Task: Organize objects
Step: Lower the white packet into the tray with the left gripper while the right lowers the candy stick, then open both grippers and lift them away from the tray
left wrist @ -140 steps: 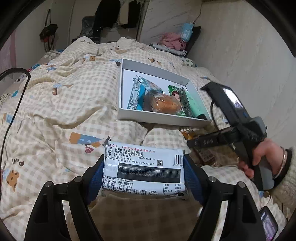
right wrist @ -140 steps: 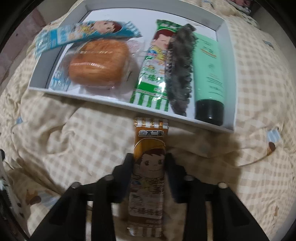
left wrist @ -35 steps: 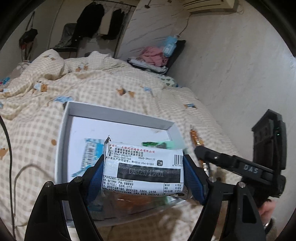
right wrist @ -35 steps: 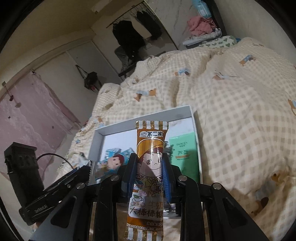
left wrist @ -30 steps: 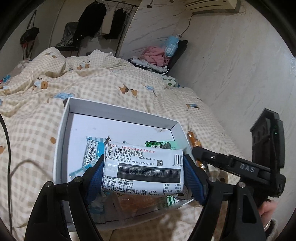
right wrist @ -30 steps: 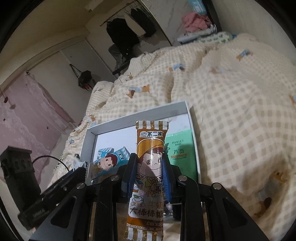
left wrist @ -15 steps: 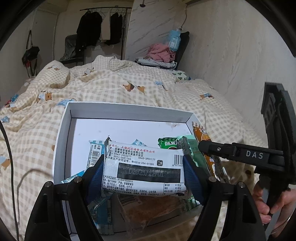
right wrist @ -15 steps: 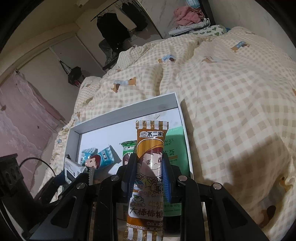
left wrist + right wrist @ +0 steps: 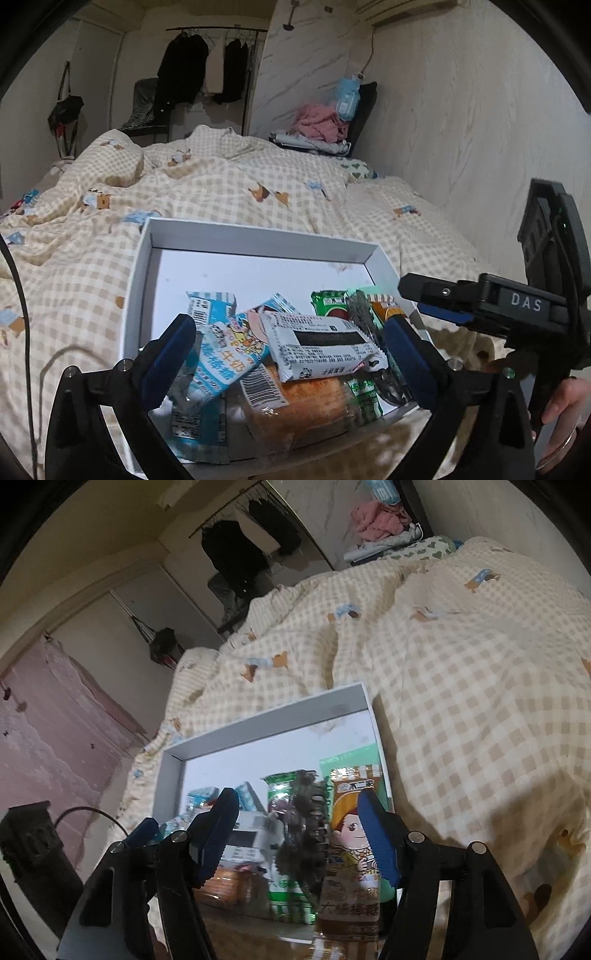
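Note:
My left gripper (image 9: 290,334) hangs over the near end of the white tray (image 9: 258,236), its jaws opening wide. The white snack packet (image 9: 321,345) lies loose between them on top of a blue milk packet (image 9: 221,354) and wrapped bread (image 9: 306,402); neither pad touches it. My right gripper (image 9: 297,805) is over the tray's right side (image 9: 380,738), jaws opening. The orange-brown candy packet (image 9: 351,830) stands loose close by the right pad, its lower end blurred, next to a dark hair clip (image 9: 306,830) and a green tube (image 9: 351,757).
The tray rests on a checked duvet (image 9: 221,192) beside a wall (image 9: 461,129). A green packet (image 9: 328,302) lies in the tray. A black cable (image 9: 14,295) runs at the left. A person's hand (image 9: 561,398) holds the right gripper. Clothes (image 9: 321,122) are piled at the far end.
Both grippers have opened. The white packet dropped from the left jaws onto the pile in the tray. The orange-brown packet left the right jaws' middle and now stands lower, by the right finger.

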The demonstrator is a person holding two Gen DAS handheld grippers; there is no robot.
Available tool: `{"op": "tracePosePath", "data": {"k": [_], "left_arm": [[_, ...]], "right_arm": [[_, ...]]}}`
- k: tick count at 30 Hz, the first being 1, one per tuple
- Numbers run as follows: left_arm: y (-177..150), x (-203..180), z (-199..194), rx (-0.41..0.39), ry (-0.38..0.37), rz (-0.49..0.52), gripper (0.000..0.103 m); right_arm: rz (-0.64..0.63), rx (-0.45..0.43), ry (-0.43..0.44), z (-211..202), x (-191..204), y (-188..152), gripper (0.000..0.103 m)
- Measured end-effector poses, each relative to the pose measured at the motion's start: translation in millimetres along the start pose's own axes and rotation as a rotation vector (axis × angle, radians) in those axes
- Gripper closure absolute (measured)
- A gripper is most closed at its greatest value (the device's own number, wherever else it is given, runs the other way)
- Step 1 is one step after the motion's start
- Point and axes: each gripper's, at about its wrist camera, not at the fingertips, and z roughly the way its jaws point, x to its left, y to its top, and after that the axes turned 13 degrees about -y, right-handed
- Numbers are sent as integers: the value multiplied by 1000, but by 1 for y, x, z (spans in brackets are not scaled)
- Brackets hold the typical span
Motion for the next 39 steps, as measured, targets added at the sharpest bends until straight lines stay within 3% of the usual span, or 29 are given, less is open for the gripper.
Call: {"op": "tracePosePath", "data": {"k": [9,14,17,20,23,25,28,35,39], "left_arm": [[13,-1,-41,-66,-26,-32,1],[11,-4,-74,-128,-51,-66,1],[8,-5,-84,-112,-84,-81,1],[4,-7,-90,-99,-170,-88,1],[3,-11,-90,-110,-135,-65,1],[1,-13,-88,-110,-97,-50,1],[1,-12,-86,-101,-80,-49,1],[0,-15,-62,60,-25,-21,1],[-3,-17,-56,82,46,14,1]], "right_arm": [[-3,7,84,-27,8,1,30],[-88,-30,11,-60,22,-8,30],[-114,-40,-13,-76,23,-16,30],[-128,-52,-36,-86,19,-20,30],[-96,-77,-55,-91,13,-21,29],[-90,-83,-58,-91,12,-21,19],[-121,-101,-66,-88,18,-21,19],[-230,-67,-82,-71,39,-27,19],[-267,-41,-90,-62,44,-32,19]]}}
